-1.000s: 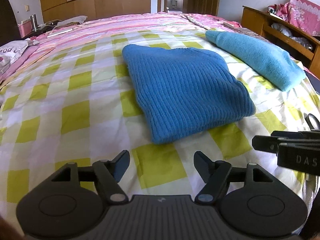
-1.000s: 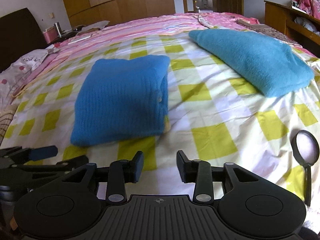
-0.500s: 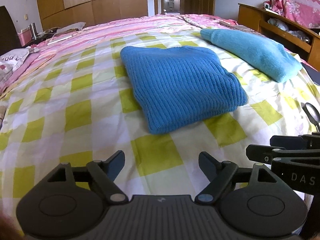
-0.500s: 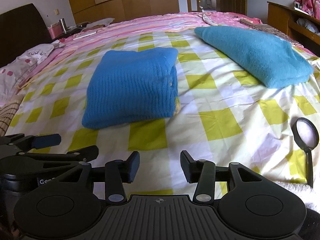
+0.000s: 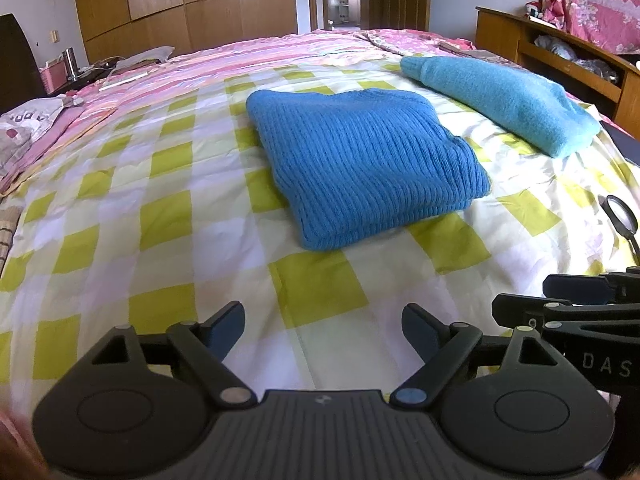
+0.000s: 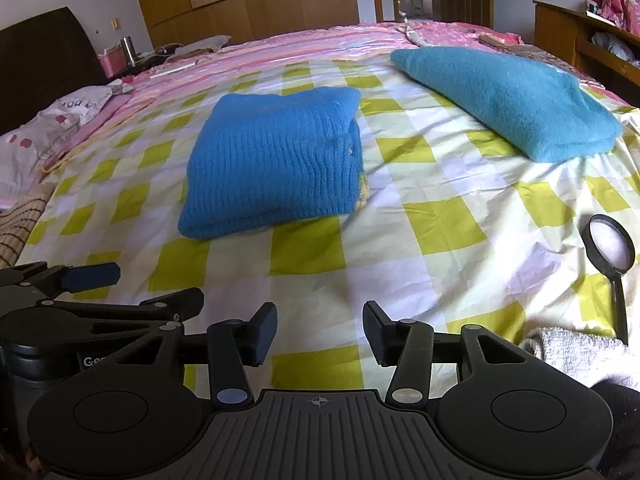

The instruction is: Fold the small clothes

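Note:
A folded blue ribbed knit [image 5: 364, 168] [image 6: 276, 164] lies on the checked bed sheet [image 5: 168, 216], in the middle of both views. Behind it to the right rests a folded turquoise fleece garment [image 5: 500, 96] [image 6: 508, 100]. My left gripper [image 5: 323, 326] hovers over the sheet in front of the blue knit, its jaws wide and still opening, nothing between them. My right gripper [image 6: 320, 330] hangs beside it, jaws opening too and empty. Each gripper shows at the edge of the other's view.
A black magnifying glass [image 6: 610, 256] [image 5: 622, 220] lies on the sheet at the right. A white towel [image 6: 576, 352] sits at the near right. A wooden shelf [image 5: 560, 52] stands right of the bed, a pillow [image 6: 48, 124] and nightstand at far left.
Both grippers have drawn back from the blue knit, which now looks smaller and farther. The jaws of both have spread wider.

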`<state>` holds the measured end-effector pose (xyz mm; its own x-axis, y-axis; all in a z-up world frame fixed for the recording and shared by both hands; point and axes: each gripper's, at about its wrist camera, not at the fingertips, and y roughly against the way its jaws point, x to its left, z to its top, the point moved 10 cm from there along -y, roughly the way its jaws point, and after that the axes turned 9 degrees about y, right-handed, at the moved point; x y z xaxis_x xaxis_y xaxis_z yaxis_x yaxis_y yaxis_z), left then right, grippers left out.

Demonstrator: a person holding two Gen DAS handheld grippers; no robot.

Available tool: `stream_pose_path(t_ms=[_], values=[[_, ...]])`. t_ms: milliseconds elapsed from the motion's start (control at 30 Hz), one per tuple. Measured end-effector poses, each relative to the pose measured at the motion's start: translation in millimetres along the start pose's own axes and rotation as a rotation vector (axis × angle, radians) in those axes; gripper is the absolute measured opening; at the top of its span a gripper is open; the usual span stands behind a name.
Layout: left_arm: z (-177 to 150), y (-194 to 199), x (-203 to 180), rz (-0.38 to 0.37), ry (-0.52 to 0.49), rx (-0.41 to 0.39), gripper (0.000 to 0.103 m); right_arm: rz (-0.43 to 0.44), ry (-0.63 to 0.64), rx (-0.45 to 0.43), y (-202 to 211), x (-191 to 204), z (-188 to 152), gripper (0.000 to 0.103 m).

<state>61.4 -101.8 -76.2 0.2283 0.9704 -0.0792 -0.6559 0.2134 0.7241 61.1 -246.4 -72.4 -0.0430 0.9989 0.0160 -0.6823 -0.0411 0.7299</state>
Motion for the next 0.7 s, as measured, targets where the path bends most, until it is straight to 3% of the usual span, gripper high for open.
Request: stream_pose_path(t_ms=[200,700], values=[[-3,3,2,0.028,-0.021,0.001,0.095,0.001,-0.013,0.002,2,1,-6,0.049],[-11,8,3,0.015,-0.002,0.016,0.097,-0.016,-0.037,0.012,4,-2,-19,0.052]])
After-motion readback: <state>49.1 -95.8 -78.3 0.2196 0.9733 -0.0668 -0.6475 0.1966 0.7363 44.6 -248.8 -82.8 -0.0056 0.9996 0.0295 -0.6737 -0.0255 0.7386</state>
